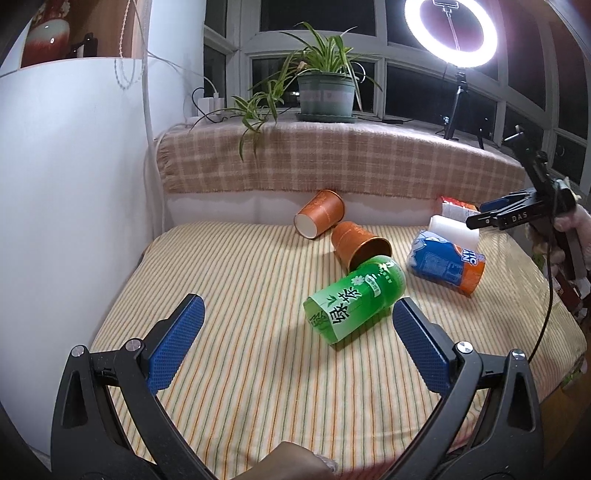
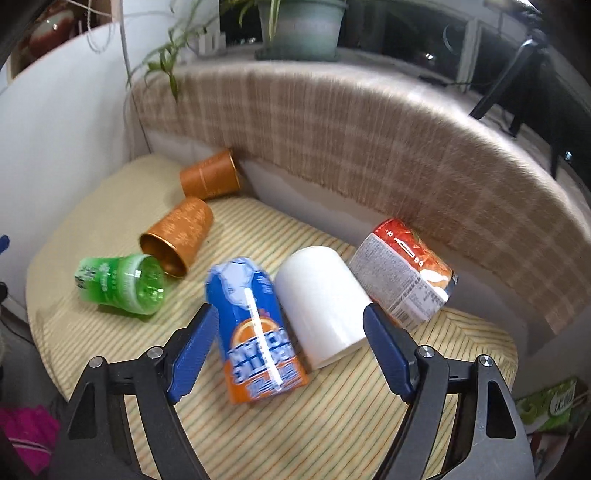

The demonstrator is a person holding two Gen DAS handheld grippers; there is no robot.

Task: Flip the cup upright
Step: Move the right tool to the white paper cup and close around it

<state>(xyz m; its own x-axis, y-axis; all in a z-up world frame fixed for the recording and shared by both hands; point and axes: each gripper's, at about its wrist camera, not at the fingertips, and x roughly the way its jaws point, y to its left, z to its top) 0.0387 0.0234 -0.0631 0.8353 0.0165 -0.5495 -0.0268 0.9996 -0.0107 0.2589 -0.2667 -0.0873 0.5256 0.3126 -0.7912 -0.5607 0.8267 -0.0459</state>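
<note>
Several cups lie on their sides on the striped cushion [image 1: 258,369]. A green cup [image 1: 354,299] lies just ahead of my open, empty left gripper [image 1: 297,317]; it also shows in the right wrist view [image 2: 122,284]. Two orange cups [image 1: 360,245] [image 1: 320,213] lie behind it. A blue-and-orange cup [image 2: 255,328] and a white cup [image 2: 321,302] lie between the fingers of my open, empty right gripper [image 2: 290,325]. A red-and-white cup [image 2: 402,269] lies to the right. The right gripper shows in the left wrist view [image 1: 484,218], above the white cup [image 1: 454,230].
A plaid blanket [image 1: 332,158] covers the ledge behind the cushion. A potted plant [image 1: 325,92] and a ring light [image 1: 450,29] stand on the sill. A white wall [image 1: 74,184] borders the cushion's left side.
</note>
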